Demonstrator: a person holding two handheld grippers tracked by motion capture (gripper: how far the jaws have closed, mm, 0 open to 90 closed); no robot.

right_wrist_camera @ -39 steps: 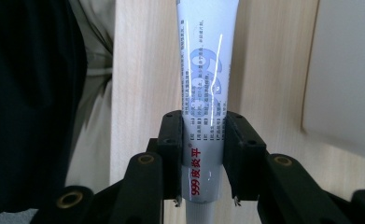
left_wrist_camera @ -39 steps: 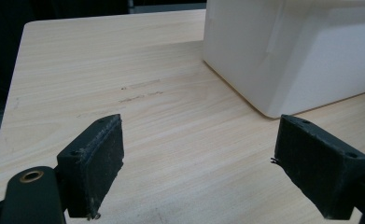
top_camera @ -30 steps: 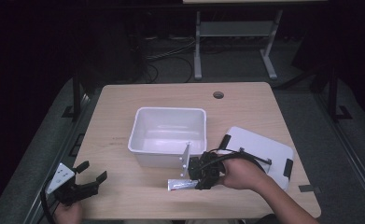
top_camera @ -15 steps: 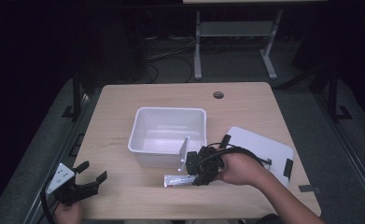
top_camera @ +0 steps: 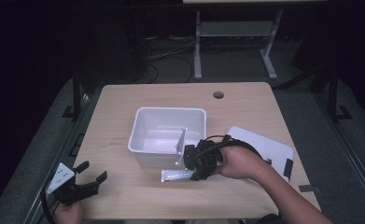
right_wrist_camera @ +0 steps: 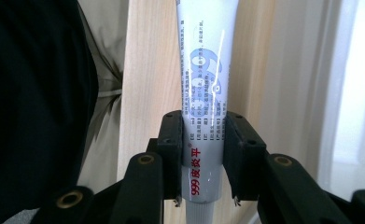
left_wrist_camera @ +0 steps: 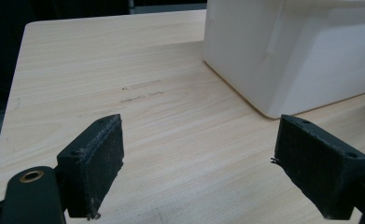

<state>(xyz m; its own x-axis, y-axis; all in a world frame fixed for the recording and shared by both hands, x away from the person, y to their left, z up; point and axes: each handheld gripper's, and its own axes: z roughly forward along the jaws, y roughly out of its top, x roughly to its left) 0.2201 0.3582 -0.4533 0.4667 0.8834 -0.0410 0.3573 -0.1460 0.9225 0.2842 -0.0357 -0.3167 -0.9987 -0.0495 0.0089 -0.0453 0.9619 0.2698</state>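
Since a second ago the right gripper [top_camera: 193, 171] has lifted a little and drawn closer to the front wall of the white tub [top_camera: 145, 122], carrying the tube [top_camera: 176, 175] with it. Its jaws are clamped on the tube near the cap end; in the right gripper view the tube [right_wrist_camera: 207, 79] runs straight out ahead between the pads. The left gripper [top_camera: 87, 180] rests at the table's [top_camera: 124, 196] near left corner, jaws apart with nothing between them.

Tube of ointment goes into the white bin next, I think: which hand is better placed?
Right, most likely. The right gripper is already shut on the tube, just in front of the white bin. The left gripper sits open at the table's near left corner, holding nothing.
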